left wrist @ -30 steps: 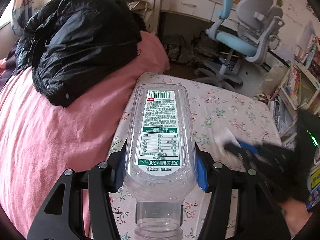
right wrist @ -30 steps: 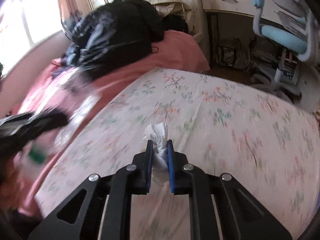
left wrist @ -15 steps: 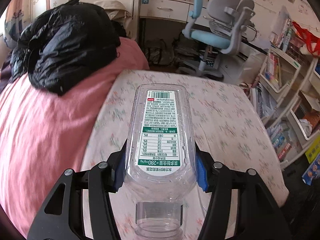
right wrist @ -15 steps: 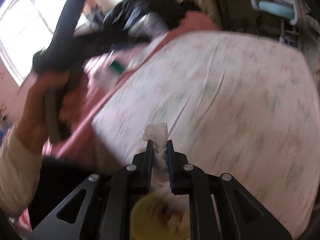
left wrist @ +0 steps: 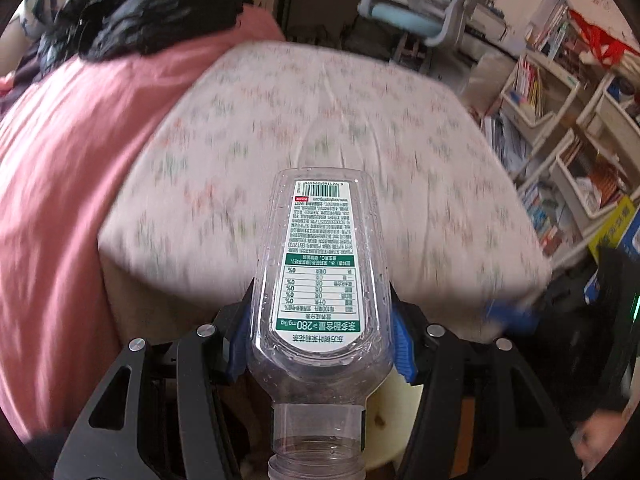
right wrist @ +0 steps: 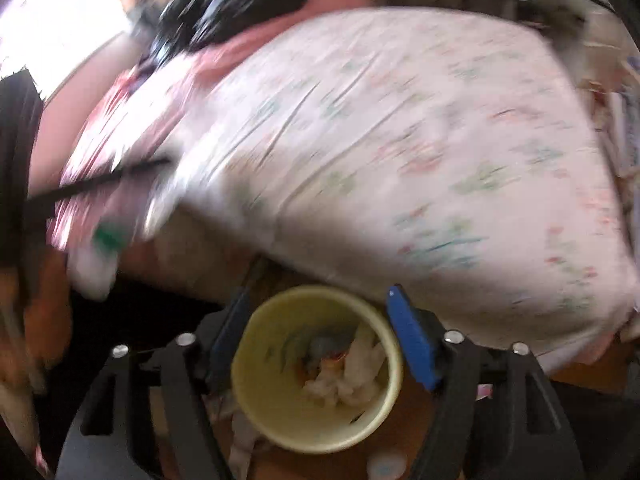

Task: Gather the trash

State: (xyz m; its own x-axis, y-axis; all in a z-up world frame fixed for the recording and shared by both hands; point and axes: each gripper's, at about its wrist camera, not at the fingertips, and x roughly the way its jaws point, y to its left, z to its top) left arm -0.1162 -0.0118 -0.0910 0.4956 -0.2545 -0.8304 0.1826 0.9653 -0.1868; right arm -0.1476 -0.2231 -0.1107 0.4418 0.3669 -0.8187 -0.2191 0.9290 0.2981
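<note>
My left gripper (left wrist: 322,336) is shut on a clear empty plastic bottle (left wrist: 320,280) with a green and white label, neck toward the camera, held off the foot of the bed. My right gripper (right wrist: 316,336) is open and empty, directly above a pale yellow trash bin (right wrist: 280,420) on the floor. White crumpled tissue (right wrist: 352,376) and other scraps lie inside the bin. The bottle and the left gripper show blurred at the left of the right wrist view (right wrist: 100,240). A pale part of the bin shows below the bottle in the left wrist view (left wrist: 396,412).
The bed with the floral sheet (left wrist: 320,128) and pink blanket (left wrist: 60,160) lies ahead, a black jacket (left wrist: 144,4) on it. Shelves with books (left wrist: 560,140) stand right, a blue desk chair (left wrist: 416,12) behind. The floor (right wrist: 416,416) around the bin is brown.
My right gripper swung from the bed down over the bin, opened and let the tissue fall in. My left gripper pulled back off the bed with the bottle.
</note>
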